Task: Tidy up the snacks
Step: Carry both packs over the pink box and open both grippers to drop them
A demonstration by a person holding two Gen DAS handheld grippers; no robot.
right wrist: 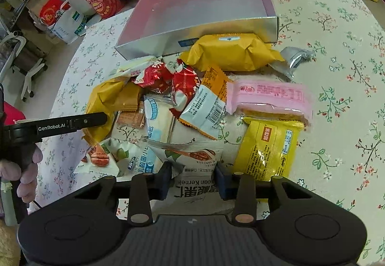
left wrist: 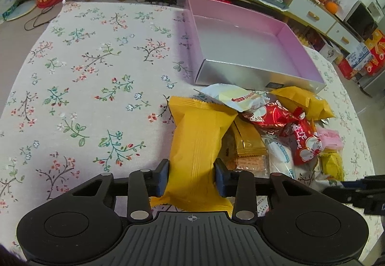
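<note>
while left tool point(left wrist: 192, 175) pinches orange packet point(left wrist: 197, 136), box point(left wrist: 310, 54) waits.

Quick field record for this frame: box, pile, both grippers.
box: pink box, open, nothing inside
pile: snacks heaped on the floral cloth, against the box's near wall
left gripper: shut on an orange pack at the pile's edge
right gripper: shut on a white nut pack
in box so far: none

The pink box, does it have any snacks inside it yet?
No, the pink box shows only its bare silver floor, while the snack packets all lie on the tablecloth in front of it.
</note>
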